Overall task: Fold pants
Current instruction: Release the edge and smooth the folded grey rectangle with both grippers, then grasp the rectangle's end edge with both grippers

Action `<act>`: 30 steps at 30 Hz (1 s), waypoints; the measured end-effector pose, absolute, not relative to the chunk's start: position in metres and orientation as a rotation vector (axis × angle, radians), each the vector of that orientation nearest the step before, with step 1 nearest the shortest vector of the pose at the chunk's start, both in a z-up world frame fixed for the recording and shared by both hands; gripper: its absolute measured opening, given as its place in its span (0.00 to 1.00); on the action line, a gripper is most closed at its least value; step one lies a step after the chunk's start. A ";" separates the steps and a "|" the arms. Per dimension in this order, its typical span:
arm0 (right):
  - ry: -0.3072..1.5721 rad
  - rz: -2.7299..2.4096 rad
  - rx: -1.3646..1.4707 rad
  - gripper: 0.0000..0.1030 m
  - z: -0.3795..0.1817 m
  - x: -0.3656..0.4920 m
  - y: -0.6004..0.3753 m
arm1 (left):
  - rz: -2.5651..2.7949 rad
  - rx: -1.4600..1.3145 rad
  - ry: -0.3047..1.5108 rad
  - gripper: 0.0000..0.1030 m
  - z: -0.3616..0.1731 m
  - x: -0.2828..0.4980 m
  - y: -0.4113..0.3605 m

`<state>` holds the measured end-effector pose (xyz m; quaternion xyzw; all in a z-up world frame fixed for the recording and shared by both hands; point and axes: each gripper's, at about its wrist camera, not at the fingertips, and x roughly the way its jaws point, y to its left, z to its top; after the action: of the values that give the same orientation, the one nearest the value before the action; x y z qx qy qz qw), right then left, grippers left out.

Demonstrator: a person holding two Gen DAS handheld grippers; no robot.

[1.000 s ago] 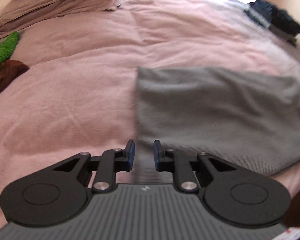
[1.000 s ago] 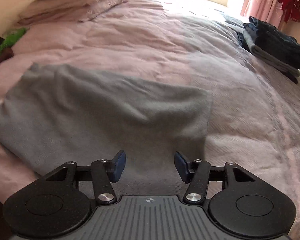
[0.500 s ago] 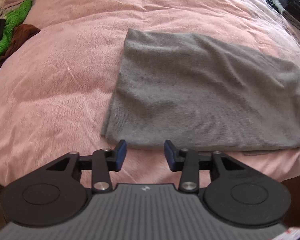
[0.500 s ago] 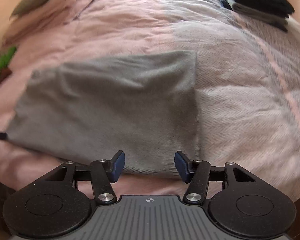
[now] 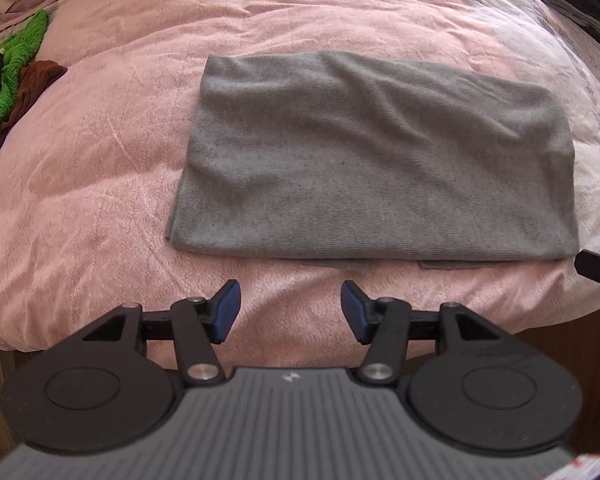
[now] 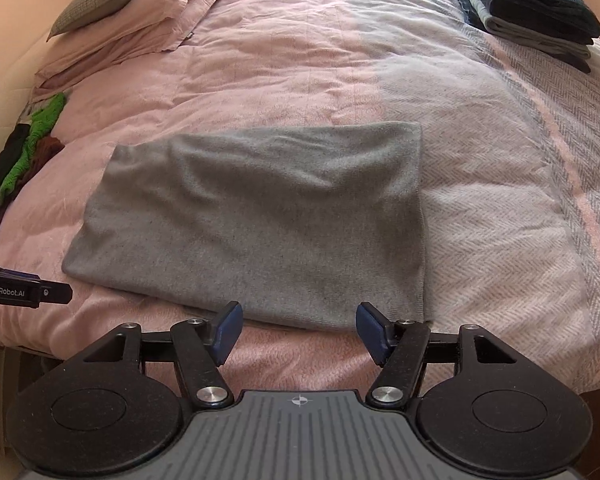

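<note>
The grey pants [image 5: 372, 168] lie folded into a flat rectangle on the pink bed cover [image 5: 100, 168], seen also in the right wrist view as the grey pants [image 6: 260, 220]. My left gripper [image 5: 290, 310] hovers open just in front of the fold's near edge, nothing between its blue pads. My right gripper [image 6: 298, 330] is open too, at the near right corner of the pants, holding nothing. The tip of the right gripper [image 5: 598, 262] shows at the left view's right edge, and the left gripper's tip [image 6: 24, 290] at the right view's left edge.
A stack of folded dark clothes [image 6: 532, 8] sits at the bed's far right. Green and brown garments [image 6: 28, 144] lie heaped at the left edge. Pillows [image 6: 132, 12] rest at the far left. The bed's near edge [image 5: 540, 316] drops off just below the grippers.
Both grippers have pulled back from over the pants toward the bed's near edge. The left gripper's fingers have spread wider; the pants now lie flat, free of both.
</note>
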<state>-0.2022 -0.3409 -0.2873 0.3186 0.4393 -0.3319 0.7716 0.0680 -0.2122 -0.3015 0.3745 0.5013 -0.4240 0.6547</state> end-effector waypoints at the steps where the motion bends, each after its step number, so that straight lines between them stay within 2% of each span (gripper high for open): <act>1: 0.951 -0.720 0.693 0.59 -0.287 -0.203 -0.341 | -0.963 0.850 1.135 0.50 -0.300 0.067 -0.212; 14: 0.897 -0.746 0.688 0.58 -0.278 -0.215 -0.349 | -0.970 0.860 1.108 0.50 -0.296 0.063 -0.216; 17: 0.864 -0.762 0.675 0.58 -0.281 -0.219 -0.355 | -0.999 0.827 1.080 0.46 -0.298 0.068 -0.216; 19: 0.839 -0.771 0.645 0.49 -0.285 -0.219 -0.363 | -1.030 0.776 1.064 0.41 -0.301 0.078 -0.218; 20: 0.828 -0.773 0.635 0.37 -0.288 -0.217 -0.368 | -1.050 0.737 1.056 0.38 -0.303 0.087 -0.220; 21: 0.809 -0.770 0.627 0.31 -0.292 -0.215 -0.374 | -1.070 0.703 1.044 0.29 -0.306 0.094 -0.224; 22: 0.791 -0.769 0.621 0.28 -0.296 -0.212 -0.379 | -1.085 0.681 1.031 0.24 -0.309 0.099 -0.228; 23: 0.770 -0.767 0.615 0.21 -0.299 -0.207 -0.384 | -1.102 0.667 1.013 0.18 -0.312 0.104 -0.235; 24: 0.749 -0.760 0.605 0.15 -0.304 -0.202 -0.389 | -1.119 0.652 0.993 0.18 -0.315 0.108 -0.243; 26: 0.742 -0.738 0.575 0.11 -0.312 -0.183 -0.400 | -1.160 0.629 0.955 0.18 -0.321 0.113 -0.260; 30: 0.733 -0.694 0.488 0.11 -0.336 -0.140 -0.423 | -1.267 0.596 0.887 0.18 -0.340 0.116 -0.300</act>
<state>-0.1401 -0.4226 -0.3358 0.2316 0.3478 -0.3291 0.8468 0.1155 -0.3005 -0.3402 0.2651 0.3945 -0.5633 0.6759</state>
